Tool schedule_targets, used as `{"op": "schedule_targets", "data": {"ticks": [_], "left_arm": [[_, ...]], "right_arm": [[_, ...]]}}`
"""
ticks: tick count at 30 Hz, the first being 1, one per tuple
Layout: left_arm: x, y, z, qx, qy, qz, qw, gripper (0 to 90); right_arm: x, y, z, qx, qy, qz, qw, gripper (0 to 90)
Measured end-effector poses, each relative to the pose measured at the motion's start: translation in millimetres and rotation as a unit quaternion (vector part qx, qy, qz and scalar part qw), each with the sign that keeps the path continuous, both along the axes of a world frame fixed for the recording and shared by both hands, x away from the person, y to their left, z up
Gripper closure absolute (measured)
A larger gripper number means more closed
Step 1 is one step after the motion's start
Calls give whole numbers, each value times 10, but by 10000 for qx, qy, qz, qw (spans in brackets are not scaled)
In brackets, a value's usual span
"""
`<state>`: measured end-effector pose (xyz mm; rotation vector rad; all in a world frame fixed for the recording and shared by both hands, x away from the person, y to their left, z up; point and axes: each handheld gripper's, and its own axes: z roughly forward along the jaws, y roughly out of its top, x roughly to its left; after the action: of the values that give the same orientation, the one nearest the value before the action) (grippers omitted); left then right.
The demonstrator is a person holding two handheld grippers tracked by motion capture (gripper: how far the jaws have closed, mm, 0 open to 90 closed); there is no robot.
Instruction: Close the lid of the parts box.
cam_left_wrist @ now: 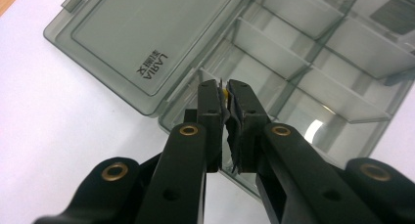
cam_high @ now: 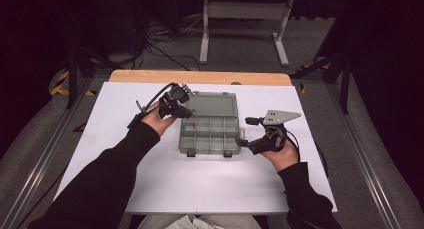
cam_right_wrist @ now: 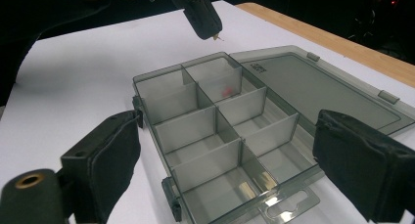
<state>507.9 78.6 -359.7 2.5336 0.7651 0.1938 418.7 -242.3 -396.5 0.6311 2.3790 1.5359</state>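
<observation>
A: Looking at my left gripper (cam_left_wrist: pixel 224 94), the jaws are pinched tight on a small yellow piece (cam_left_wrist: pixel 223 93), hovering over the organizer box (cam_high: pixel 210 134) near its flat-open lid (cam_high: pixel 215 104).

B: And the right?

A: My right gripper (cam_right_wrist: pixel 225 150) is spread wide, just beside the box's near end. A small red piece (cam_right_wrist: pixel 226 91) sits in a far compartment.

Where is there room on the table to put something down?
The white table is bare in front of the grey box, between the two sleeves, and along its far left side. It is crowded in the middle: the box with its open lid, the left gripper over it pinching a small yellow thing, and the open right gripper at the box's right end.
</observation>
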Motion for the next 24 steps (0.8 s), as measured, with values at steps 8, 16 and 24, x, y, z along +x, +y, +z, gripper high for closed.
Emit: {"op": "schedule_targets", "data": {"ticks": [8, 16, 24], "left_arm": [[59, 16, -45, 38, 41, 116, 9999, 848], [78, -24, -131, 193, 126, 64, 9997, 848], [106, -51, -205, 275, 250, 68, 9993, 847]], "right_arm": [[1, 2, -5, -17, 12, -1, 10000, 107], [2, 4, -7, -22, 7, 5, 10000, 107], [1, 4, -8, -24, 6, 7, 10000, 107]]}}
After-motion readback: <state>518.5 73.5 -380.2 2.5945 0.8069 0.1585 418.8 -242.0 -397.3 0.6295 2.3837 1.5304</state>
